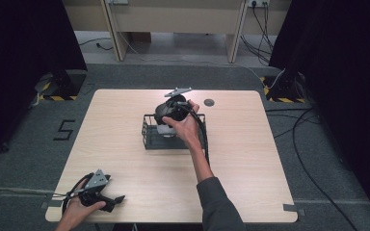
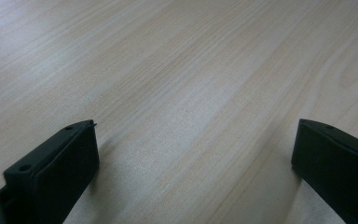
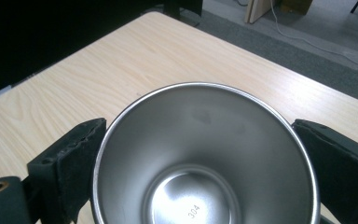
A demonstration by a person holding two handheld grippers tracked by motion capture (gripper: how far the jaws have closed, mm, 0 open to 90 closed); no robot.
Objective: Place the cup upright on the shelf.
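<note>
steel cup (image 3: 205, 154) base cut off by frame, wire basket (image 1: 150, 137) partly hidden behind hand (image 1: 185, 126)

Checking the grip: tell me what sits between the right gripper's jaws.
A steel cup sits between the right gripper jaws in the right gripper view, one jaw against each side, its open mouth toward the camera.

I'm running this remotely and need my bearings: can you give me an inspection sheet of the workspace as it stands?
Surface: light wood table, bare in the left gripper view.
Job's things: steel cup, empty, stamped 304 inside; black wire basket mid-table.
Clutter: small dark round spot on the table past the basket.
Grippers: right gripper clamped on the cup's sides, over the basket; left gripper open, low over the near left corner.
Cables: black cable trailing from the right gripper; more on the floor at right.
Surroundings: grey carpet, black curtains, floor marking 5.
</note>
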